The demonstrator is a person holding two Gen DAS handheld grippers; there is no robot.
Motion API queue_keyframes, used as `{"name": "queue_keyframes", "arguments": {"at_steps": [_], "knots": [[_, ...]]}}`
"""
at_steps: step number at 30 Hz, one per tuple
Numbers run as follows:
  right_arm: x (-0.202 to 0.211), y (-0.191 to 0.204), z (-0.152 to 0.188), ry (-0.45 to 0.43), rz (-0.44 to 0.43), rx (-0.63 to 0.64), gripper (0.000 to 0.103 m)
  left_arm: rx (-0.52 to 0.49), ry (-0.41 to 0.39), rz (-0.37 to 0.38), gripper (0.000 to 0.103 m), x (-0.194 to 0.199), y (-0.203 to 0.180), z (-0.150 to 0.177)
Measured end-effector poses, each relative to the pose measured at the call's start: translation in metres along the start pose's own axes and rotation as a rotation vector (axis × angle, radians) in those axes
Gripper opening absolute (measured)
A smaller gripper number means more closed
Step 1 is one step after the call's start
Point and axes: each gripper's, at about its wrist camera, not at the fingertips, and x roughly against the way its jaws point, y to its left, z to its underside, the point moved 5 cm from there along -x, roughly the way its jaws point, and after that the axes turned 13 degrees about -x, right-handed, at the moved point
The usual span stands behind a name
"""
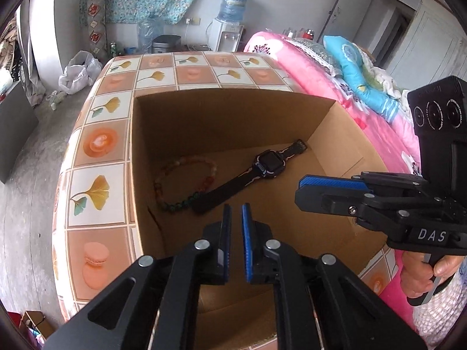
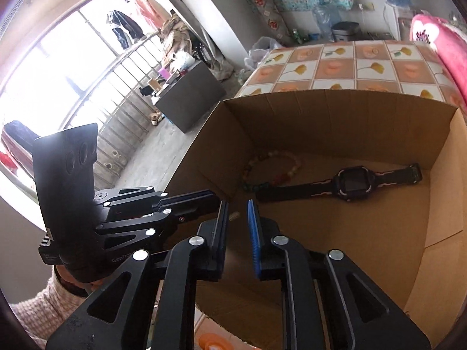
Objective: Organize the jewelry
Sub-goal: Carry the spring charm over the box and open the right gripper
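Observation:
An open cardboard box point(image 1: 221, 110) point(image 2: 335, 110) stands on the tiled table. Inside on its floor lie a black watch point(image 1: 264, 169) point(image 2: 350, 186) and a beaded bracelet point(image 1: 184, 183) point(image 2: 274, 169), touching at the watch strap's end. My left gripper point(image 1: 236, 213) hovers above the box's near side with its pads a narrow gap apart and nothing between them; it also shows in the right wrist view point(image 2: 204, 201). My right gripper point(image 2: 238, 213) is above the box too, pads a small gap apart, empty; in the left wrist view point(image 1: 303, 186) its pads look closed together.
The table point(image 1: 96, 157) has a patterned cloth of leaves and macarons. A pink-covered bed point(image 1: 335, 87) runs along the right. A water dispenser point(image 1: 227, 32) stands at the back wall. A dark cabinet point(image 2: 189, 99) sits on the floor to the left.

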Motion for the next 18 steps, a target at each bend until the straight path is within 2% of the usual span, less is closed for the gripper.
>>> {"name": "queue_keyframes", "arguments": {"at_steps": [1,10,14,18], "knots": [[0.003,-0.001,-0.001,-0.005,0.0,0.0,0.02,0.005,-0.003,-0.004,0.018,0.0,0.001,0.0],[0.031,-0.003,0.005,-0.081,0.007,0.014,0.021,0.008,-0.058,-0.043,0.019,0.013,0.005,0.0],[0.058,0.005,0.018,-0.15,-0.013,0.051,0.023,-0.021,-0.162,-0.045,0.02,0.045,-0.008,0.004],[0.095,0.014,0.048,-0.223,-0.054,0.12,0.027,-0.063,-0.282,-0.014,0.027,0.082,-0.026,0.024]]}}
